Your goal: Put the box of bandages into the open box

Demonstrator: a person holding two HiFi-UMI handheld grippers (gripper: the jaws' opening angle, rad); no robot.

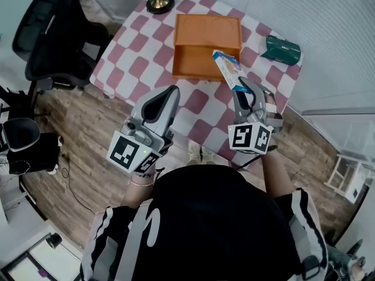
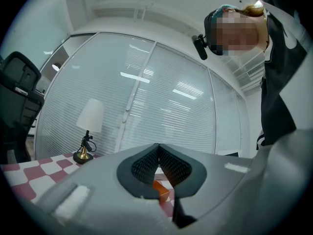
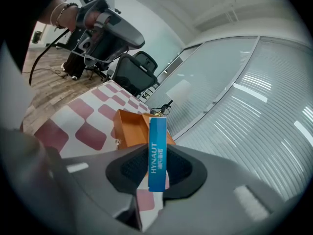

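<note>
Delivery half done: right hand-held gripper (image 1: 244, 88) clamps slim blue-and-white cardboard bandage box (image 1: 227, 68) above orange open box's (image 1: 206, 23) four-o'clock corner; release remains. Left hand-held gripper (image 2: 157, 164) is closed, empty.

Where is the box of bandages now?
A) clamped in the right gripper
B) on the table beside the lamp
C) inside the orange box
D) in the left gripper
A: the right gripper view shows the blue bandage box clamped in the right gripper, outside the orange box.
</note>
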